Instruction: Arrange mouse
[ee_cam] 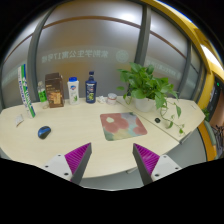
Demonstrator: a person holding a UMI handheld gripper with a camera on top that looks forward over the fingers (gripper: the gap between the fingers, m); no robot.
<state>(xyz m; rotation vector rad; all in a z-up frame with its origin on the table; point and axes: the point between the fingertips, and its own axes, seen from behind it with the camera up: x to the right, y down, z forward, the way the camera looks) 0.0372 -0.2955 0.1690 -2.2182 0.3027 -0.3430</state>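
Hard to read: the mouse point(44, 131) showed only as a small dark blue oval; its buttons and front end could not be made out.
Heading: its long axis ran slightly slantwise across the table point(80, 135); facing unclear.
Position: well ahead of the left finger, beyond it, left of the mouse pad point(122, 125).
Gripper point(110, 158): fingers stood apart, nothing between the pads point(76, 157).
Background: bottles point(90, 88) and a potted plant point(148, 88) sat far beyond.

Bench point(90, 145): pale, cream-coloured top with a rounded front edge. Lying on it: a dark blue mouse point(44, 131) toward the left; a multicoloured mouse pad point(123, 125) near the centre; a white bottle point(73, 90), a dark bottle point(91, 88) and a small carton point(55, 96) along the back; a potted plant point(150, 88) at the right.
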